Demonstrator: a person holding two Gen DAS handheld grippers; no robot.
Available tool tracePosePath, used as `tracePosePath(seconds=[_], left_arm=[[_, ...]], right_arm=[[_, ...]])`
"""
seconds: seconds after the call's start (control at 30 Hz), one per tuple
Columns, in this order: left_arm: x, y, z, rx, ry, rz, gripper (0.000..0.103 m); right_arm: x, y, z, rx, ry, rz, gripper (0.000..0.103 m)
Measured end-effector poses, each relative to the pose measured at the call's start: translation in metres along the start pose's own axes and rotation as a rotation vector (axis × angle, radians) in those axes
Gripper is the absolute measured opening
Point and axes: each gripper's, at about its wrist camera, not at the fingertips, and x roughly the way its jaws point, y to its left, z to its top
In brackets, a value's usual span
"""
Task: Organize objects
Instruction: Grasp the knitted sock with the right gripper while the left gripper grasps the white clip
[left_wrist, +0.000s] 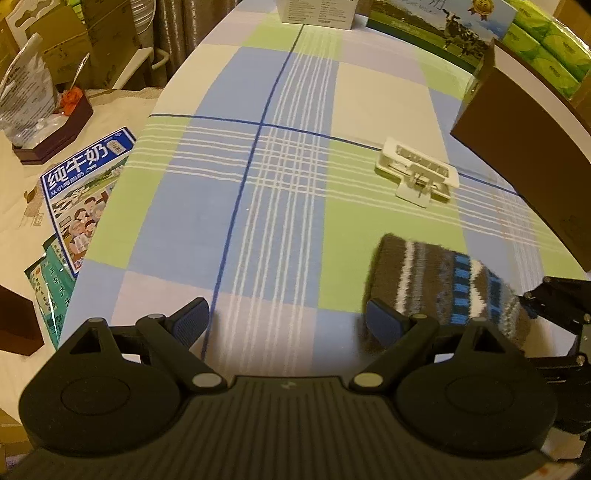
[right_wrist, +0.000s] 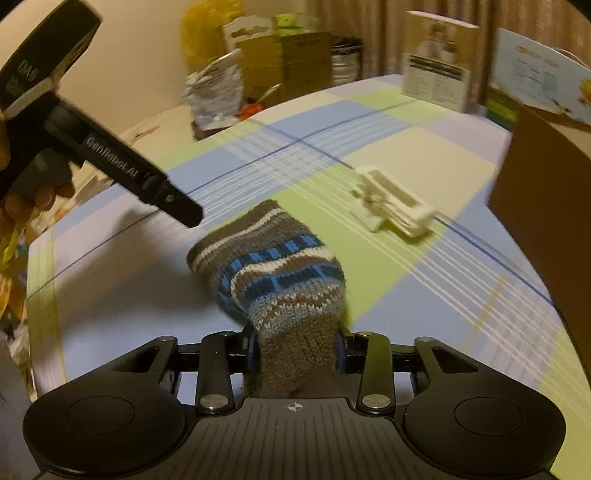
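Observation:
A knitted sock (right_wrist: 273, 273) in brown, white and blue stripes is pinched at its brown end by my right gripper (right_wrist: 295, 354), which is shut on it. In the left wrist view the same sock (left_wrist: 439, 284) hangs at the lower right, just past my right fingertip (left_wrist: 384, 321). My left gripper (left_wrist: 291, 314) is open with nothing between its fingers, above the checked tablecloth (left_wrist: 258, 177). A white plastic clip (left_wrist: 417, 171) lies on the cloth beyond the sock, and the right wrist view has this clip (right_wrist: 395, 205) blurred.
A brown cardboard box (left_wrist: 524, 140) stands at the right edge of the table. Milk cartons (left_wrist: 436, 26) and a white box (left_wrist: 317, 11) stand at the far end. Leaflets (left_wrist: 81, 188) and clutter lie off the left side. A hand (right_wrist: 22, 199) holds the left gripper's handle.

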Motion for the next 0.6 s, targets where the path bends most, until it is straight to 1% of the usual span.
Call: tracePosePath(seconds=[0.07,0.13,0.23,0.33,0.43,0.47,0.53,0.6], left_arm=[[0.0,-0.004,0.001,0.01,-0.004,-0.007,0.089],[0.0,-0.01,0.001,0.023,-0.006,-0.017,0.089],[0.002,-0.019,0.003,0.043,-0.008,-0.03,0.089],[0.005,-0.029,0.006,0.07,-0.006,-0.044,0.089],[0.009,-0.039,0.011,0.1,-0.007,-0.057,0.089],[0.011,-0.043,0.012,0.11,-0.008,-0.061,0.089],[0.013,-0.051,0.016,0.132,-0.011,-0.073,0.089],[0.017,-0.059,0.021,0.158,-0.013,-0.085,0.089]], right_arm=[[-0.008,-0.008,-0.003,0.055,-0.009,-0.034,0.034],[-0.019,-0.019,-0.009,0.127,-0.013,-0.086,0.034],[-0.035,-0.043,-0.017,0.249,-0.018,-0.175,0.034],[-0.043,-0.069,-0.026,0.381,0.001,-0.268,0.034],[-0.05,-0.086,-0.033,0.524,-0.006,-0.295,0.036],[-0.051,-0.089,-0.033,0.548,-0.011,-0.296,0.038],[-0.05,-0.087,-0.03,0.55,-0.019,-0.313,0.05],[-0.05,-0.085,-0.025,0.518,-0.028,-0.322,0.081]])
